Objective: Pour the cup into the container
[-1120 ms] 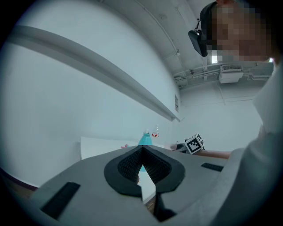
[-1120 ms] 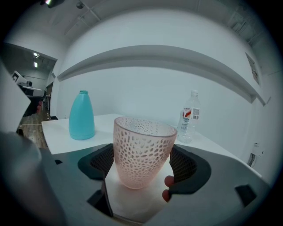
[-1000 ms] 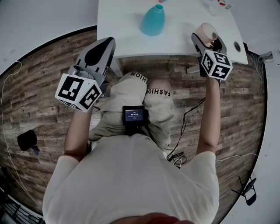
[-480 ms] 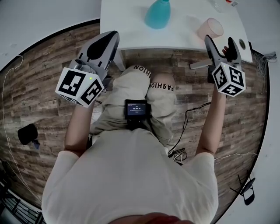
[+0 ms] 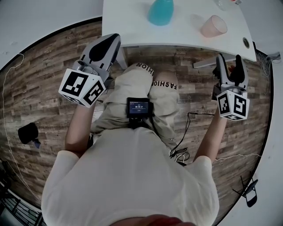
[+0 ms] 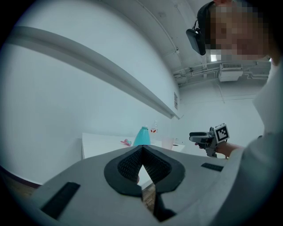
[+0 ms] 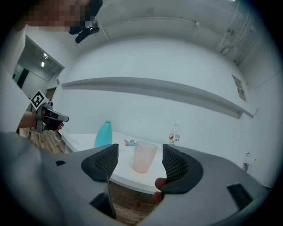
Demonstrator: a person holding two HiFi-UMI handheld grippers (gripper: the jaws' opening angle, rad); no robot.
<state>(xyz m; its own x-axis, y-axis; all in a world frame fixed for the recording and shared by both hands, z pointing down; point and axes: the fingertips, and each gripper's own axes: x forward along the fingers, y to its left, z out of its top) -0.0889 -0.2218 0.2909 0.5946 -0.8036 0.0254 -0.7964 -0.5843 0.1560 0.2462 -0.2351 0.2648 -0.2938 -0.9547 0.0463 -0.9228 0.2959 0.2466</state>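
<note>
Pink dimpled cup [image 5: 213, 26] is standing upright at the white table's [image 5: 132, 31] near right edge. It's probably light, thin, squashy plastic, so I'm thinking a gentle mid-wall pinch. Right gripper [image 5: 229, 62] is hovering wide open nearby, and left gripper [image 5: 106, 44] is sitting closed, empty.

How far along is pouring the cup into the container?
Done: nothing confirmable; the pink cup stands upright on the table, apart from the teal container. In hand: nothing; the right gripper is open, back from the table; the left gripper is shut, empty. Left: possibly the pour itself; cup contents aren't visible.
</note>
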